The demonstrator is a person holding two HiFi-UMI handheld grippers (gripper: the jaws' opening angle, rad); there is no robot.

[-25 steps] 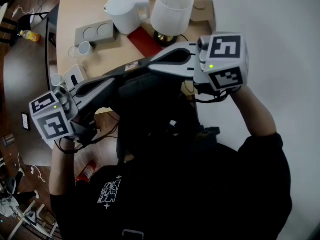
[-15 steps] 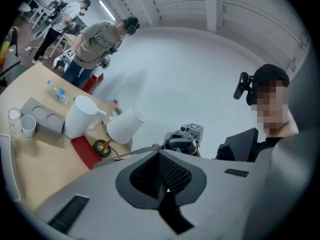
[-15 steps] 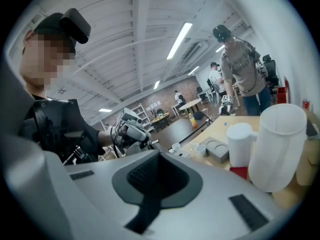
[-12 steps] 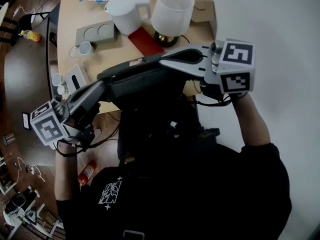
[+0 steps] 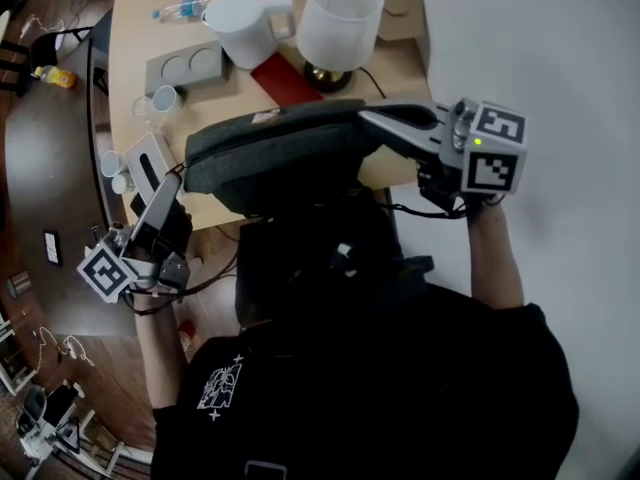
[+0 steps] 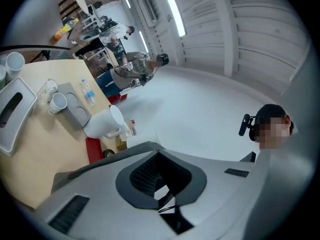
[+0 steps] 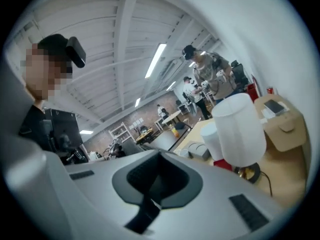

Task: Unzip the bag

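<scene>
A dark bag (image 5: 275, 148) hangs in front of the person's chest, over the near edge of the table, and its grey top edge spans from one gripper to the other. My left gripper (image 5: 180, 180) points up at the bag's left end. In the left gripper view the left gripper (image 6: 166, 200) is shut on a thin black tab, seemingly the zipper pull (image 6: 169, 204). My right gripper (image 5: 372, 118) holds the bag's right end. In the right gripper view the right gripper (image 7: 150, 204) is shut on a black strip of the bag (image 7: 146, 215).
Behind the bag, the wooden table (image 5: 130, 78) carries a white jug (image 5: 245, 23), a white lamp (image 5: 340, 13), a red book (image 5: 285, 76), a grey block (image 5: 185, 66), cups (image 5: 165, 98), a white tray (image 5: 145, 158) and a water bottle (image 5: 180, 10). A white wall is at the right.
My left gripper has swung down and to the left, now pointing up at the bag's left end. The right gripper has shifted right, and the bag's grey top edge now shows between them.
</scene>
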